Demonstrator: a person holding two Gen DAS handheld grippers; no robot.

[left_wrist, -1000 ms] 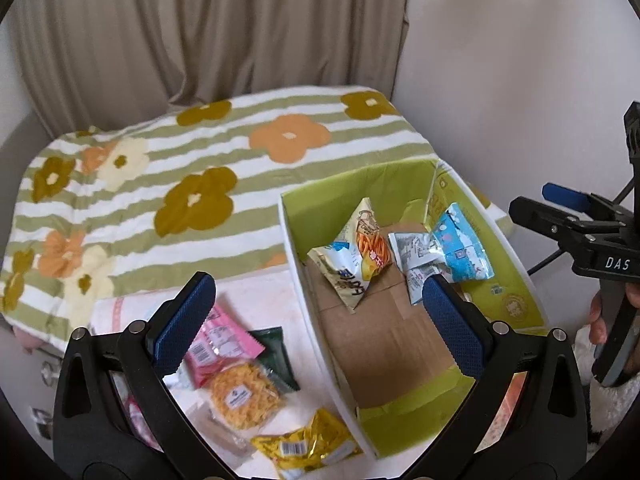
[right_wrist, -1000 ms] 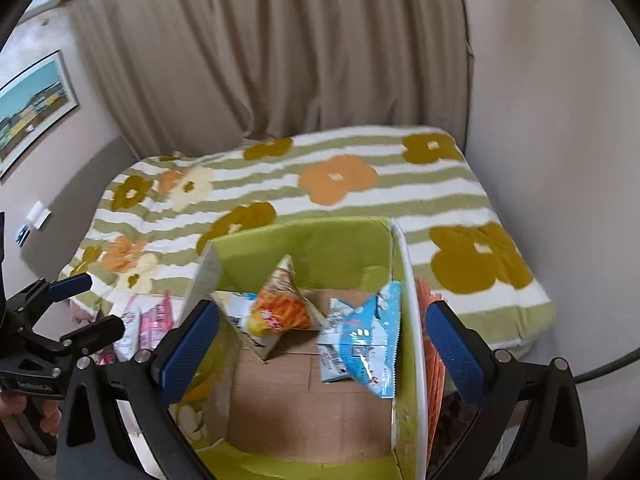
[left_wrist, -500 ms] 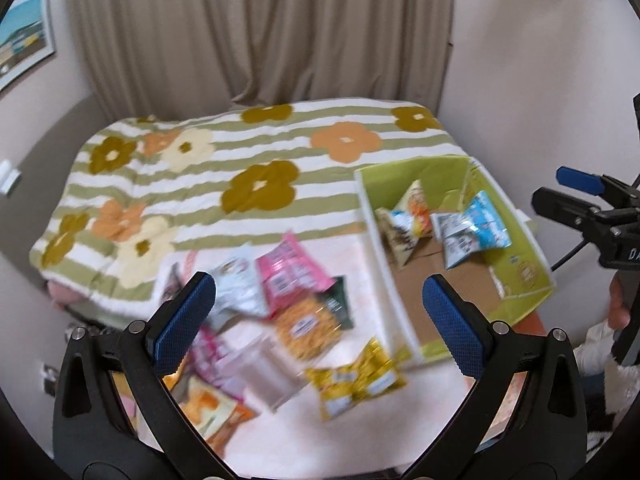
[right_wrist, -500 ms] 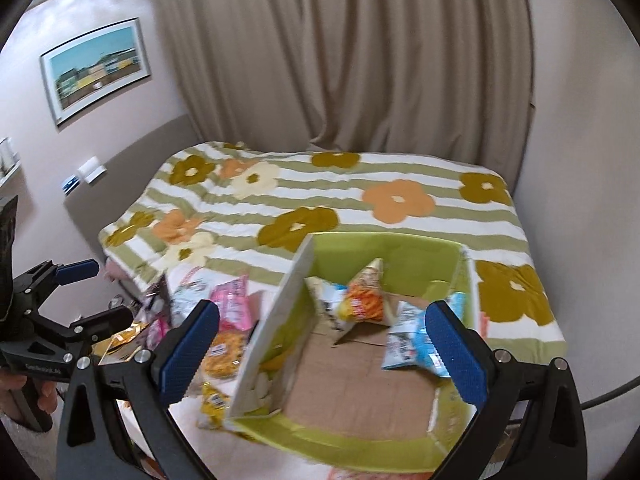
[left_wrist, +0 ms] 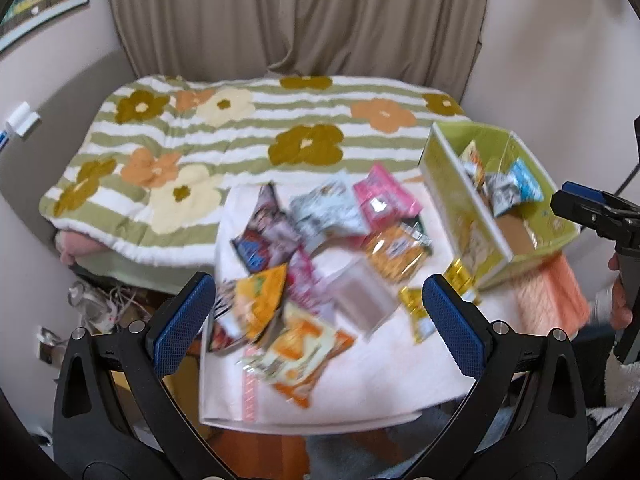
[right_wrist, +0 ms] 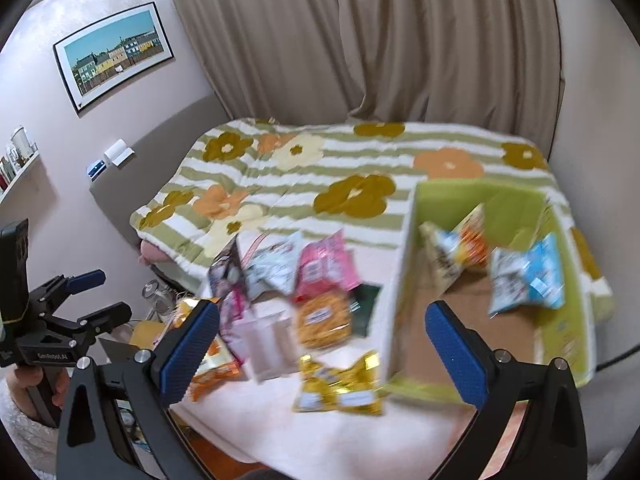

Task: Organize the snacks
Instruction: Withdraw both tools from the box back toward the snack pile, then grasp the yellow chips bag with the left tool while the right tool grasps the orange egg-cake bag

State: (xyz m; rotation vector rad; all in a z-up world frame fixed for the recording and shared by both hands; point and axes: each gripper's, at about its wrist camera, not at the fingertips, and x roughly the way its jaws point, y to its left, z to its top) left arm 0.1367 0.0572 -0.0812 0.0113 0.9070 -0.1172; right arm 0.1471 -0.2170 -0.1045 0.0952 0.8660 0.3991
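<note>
Several snack packets lie heaped on a white towel: a pink one, an orange noodle one, a gold one and a pale translucent one. To the right stands the green box, which holds a blue packet and an orange one. My left gripper hovers open above the heap, holding nothing. My right gripper is open and empty over the box's left wall.
A bed with a green-striped floral quilt lies behind the towel, with curtains beyond it. An orange cloth sits under the box. Cables and clutter lie on the floor at the left. A framed picture hangs on the wall.
Both grippers have pulled back and swung left, away from the box. The snack heap on the towel is now in full view. Both stay open and empty.
</note>
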